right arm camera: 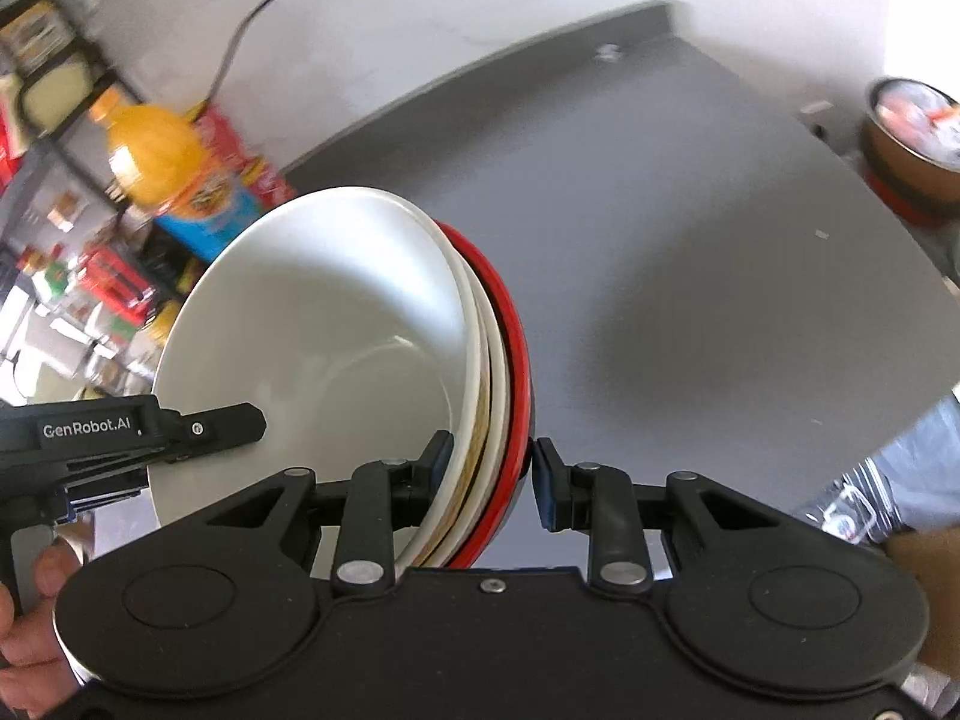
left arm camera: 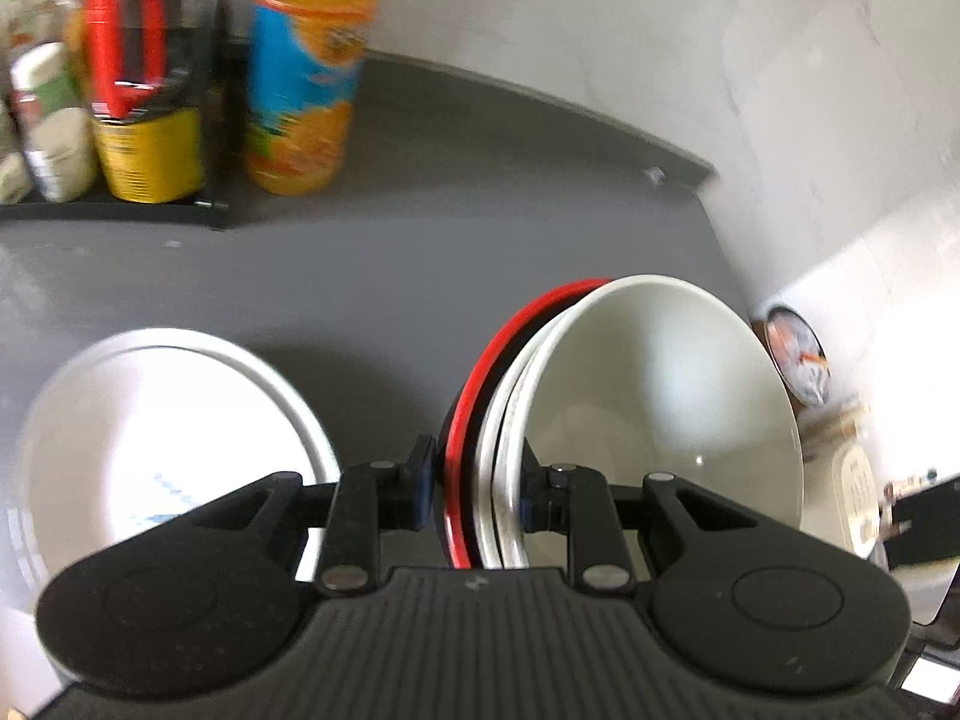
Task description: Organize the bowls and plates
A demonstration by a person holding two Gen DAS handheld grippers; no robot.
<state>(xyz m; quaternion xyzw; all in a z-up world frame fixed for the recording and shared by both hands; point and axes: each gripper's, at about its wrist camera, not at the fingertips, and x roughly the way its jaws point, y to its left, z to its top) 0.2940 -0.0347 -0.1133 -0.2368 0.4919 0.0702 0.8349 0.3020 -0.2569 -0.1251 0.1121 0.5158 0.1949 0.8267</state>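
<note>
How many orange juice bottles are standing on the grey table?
1. The orange juice bottle stands at the back of the grey table, beside the rack of jars. Another could be hidden behind the stack of bowls.

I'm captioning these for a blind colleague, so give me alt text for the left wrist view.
The left gripper has its fingers around the rims of a stack of bowls, white nested in red and black, held on edge over a grey table. A white plate lies at left; a blurred orange juice bottle and jars stand behind.
</note>
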